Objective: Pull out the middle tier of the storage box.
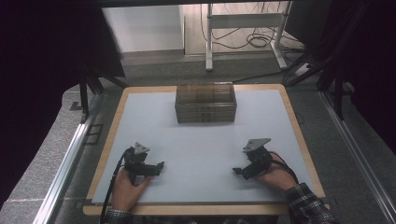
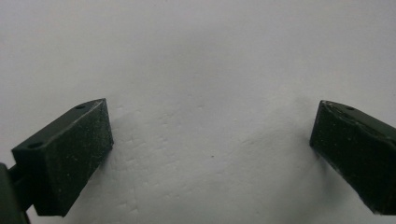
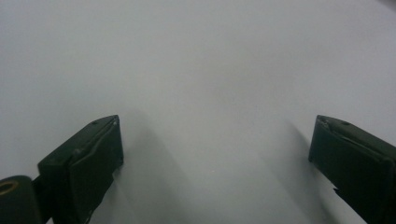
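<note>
A brownish see-through box (image 1: 205, 102) with compartments stands at the back middle of the white mat (image 1: 201, 140). My left gripper (image 1: 156, 168) rests low on the mat near the front left, held by a hand, its jaws pointing toward the middle. My right gripper (image 1: 239, 171) lies near the front right in the other hand, jaws pointing left. In the left gripper view the left gripper (image 2: 210, 140) stands wide open over bare mat. The right gripper (image 3: 215, 149) is likewise wide open in the right gripper view, with nothing between its jaws.
The mat lies on a wooden tabletop (image 1: 292, 112) whose edge shows all round. Behind the table are white desk legs (image 1: 209, 42) and cables (image 1: 254, 39) on the floor. Metal rails (image 1: 70, 149) run along both sides, and dark curtains hang left and right.
</note>
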`<state>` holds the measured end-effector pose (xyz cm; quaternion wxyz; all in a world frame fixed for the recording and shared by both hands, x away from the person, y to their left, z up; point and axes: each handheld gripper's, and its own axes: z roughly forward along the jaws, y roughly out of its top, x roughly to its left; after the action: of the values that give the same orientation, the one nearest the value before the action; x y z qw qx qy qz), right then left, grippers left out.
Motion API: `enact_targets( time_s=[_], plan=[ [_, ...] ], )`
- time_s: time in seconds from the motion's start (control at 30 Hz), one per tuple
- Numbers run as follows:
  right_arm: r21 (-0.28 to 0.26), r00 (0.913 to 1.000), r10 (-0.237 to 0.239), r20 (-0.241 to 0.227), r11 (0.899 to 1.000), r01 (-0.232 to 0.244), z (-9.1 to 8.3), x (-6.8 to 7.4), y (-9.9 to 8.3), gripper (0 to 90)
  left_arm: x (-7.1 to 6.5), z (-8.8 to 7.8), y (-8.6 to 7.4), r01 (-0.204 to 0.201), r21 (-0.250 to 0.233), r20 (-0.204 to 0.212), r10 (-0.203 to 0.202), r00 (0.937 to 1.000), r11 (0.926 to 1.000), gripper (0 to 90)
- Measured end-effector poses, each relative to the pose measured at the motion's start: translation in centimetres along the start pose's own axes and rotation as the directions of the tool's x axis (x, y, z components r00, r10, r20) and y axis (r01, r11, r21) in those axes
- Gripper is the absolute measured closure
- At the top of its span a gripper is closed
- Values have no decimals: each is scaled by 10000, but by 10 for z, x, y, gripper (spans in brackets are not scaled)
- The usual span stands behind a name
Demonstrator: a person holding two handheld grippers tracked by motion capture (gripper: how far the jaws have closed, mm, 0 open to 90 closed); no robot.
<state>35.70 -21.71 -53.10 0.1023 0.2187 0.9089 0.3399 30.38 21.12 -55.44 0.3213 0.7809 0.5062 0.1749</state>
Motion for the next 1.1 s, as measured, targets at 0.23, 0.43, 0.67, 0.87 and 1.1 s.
enact_targets(
  time_s=[0.23, 0.43, 0.67, 0.87, 1.1],
  plan=[
    [174, 10000, -23, 85, 9998, 22, -2, 0, 2, 66, 0, 0, 0, -4, 17, -4, 4, 10000, 10000, 0],
    [196, 10000, 3, 55, 9998, -4, -5, 0, 6, 96, 0, 0, 0, -5, 17, 1, 5, 10000, 10000, 0],
    [214, 10000, 55, 60, 9998, -56, -6, 1, 10, 111, 0, 0, 0, -2, 16, 2, 2, 10000, 10000, 0],
    [174, 9996, -210, 208, 9996, 206, -5, 3, 14, 112, 0, 0, 0, -2, 15, 3, 2, 10000, 10000, 0],
    [113, 9985, -444, 324, 9990, 441, -4, 6, 20, 121, 0, 0, 0, 2, 1, 0, -2, 10000, 10000, 0]
  ],
)
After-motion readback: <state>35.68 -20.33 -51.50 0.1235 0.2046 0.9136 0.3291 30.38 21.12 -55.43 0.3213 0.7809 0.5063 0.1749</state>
